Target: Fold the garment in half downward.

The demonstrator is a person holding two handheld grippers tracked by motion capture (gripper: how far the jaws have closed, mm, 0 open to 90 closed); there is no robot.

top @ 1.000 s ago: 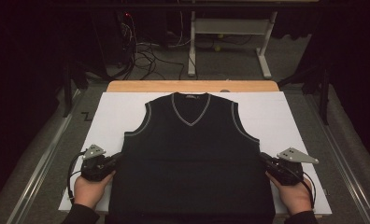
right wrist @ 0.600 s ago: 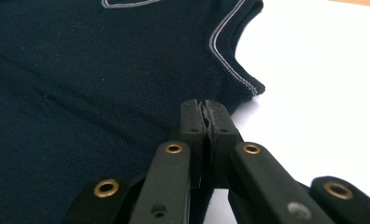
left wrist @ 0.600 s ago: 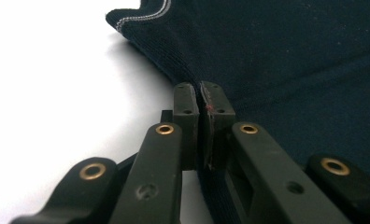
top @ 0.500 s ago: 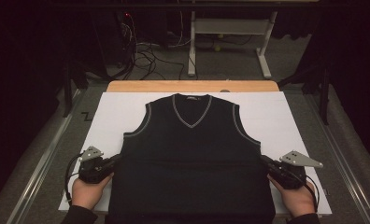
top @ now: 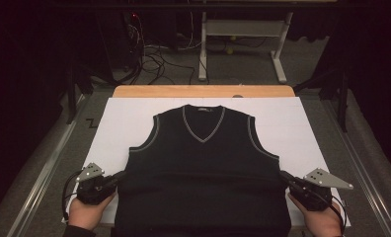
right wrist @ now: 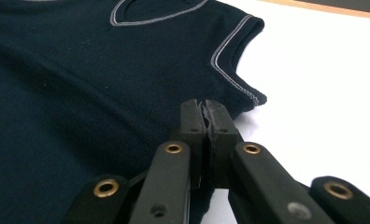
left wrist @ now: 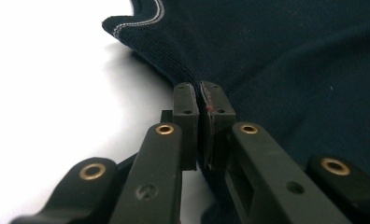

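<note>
A dark navy sleeveless V-neck vest (top: 203, 168) with grey trim lies front up on the white sheet (top: 124, 123); its hem hangs over the near edge. My left gripper (top: 119, 177) is shut on the vest's left side seam below the armhole. In the left gripper view the pads meet on the knit edge (left wrist: 192, 74). My right gripper (top: 284, 176) is shut on the right side seam, and in the right gripper view the fabric (right wrist: 80, 84) runs in between the closed fingertips (right wrist: 206, 109). A hand holds each gripper at the table's near corners.
The sheet covers a wooden table (top: 203, 91). Beyond it stand a white desk frame (top: 243, 29) and loose cables (top: 154, 54) on the floor. Metal rails (top: 45, 173) run along both sides of the table.
Both hands have drawn back toward the near edge, pulling the vest with them. The collar now lies a little nearer to me.
</note>
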